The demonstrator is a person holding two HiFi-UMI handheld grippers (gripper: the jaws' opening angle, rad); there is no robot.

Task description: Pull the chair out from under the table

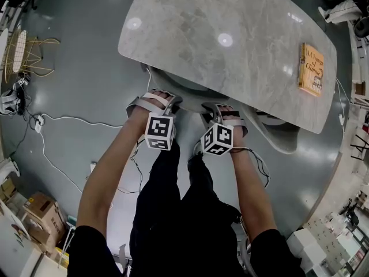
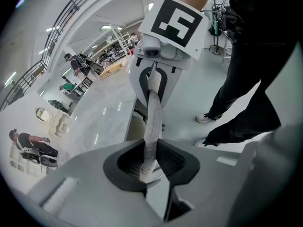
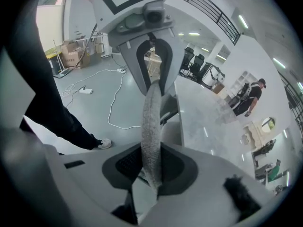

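- Currently both of my grippers sit on the top rim of the chair (image 1: 277,137) back, side by side, at the near edge of the table (image 1: 190,27).
- Left gripper (image 2: 150,167): in its own view the speckled grey rim (image 2: 152,117) runs straight down between the jaws. The black ribbed pads (image 2: 173,160) press on it from both sides, so this is a firm clamp on the chair.
- Right gripper (image 3: 152,171): same picture mirrored. The rim passes between its dark pads and they bear on it. It is closed on the chair too.
- Each gripper view looks along the rim at the other gripper, which confirms they hold the same edge, near each other but apart.
- Head view: both forearms reach forward and down. The marker cubes (image 1: 159,130) face up at the camera, left one just beside the right.
- Chair position: tucked in. Its curved grey shell shows only as a band along the table's near edge, with the rest under the marble-patterned top. How far the seat goes under I cannot judge from here, since the top covers it.
- Table top: one yellow book (image 1: 311,69) lies flat near the far right end, well apart from the grippers.
- Operator's legs in black trousers (image 1: 173,212) stand directly behind the chair.
- Floor to the left: white cables (image 1: 57,120) trail across the grey floor, with cardboard boxes (image 1: 43,209) at the lower left.
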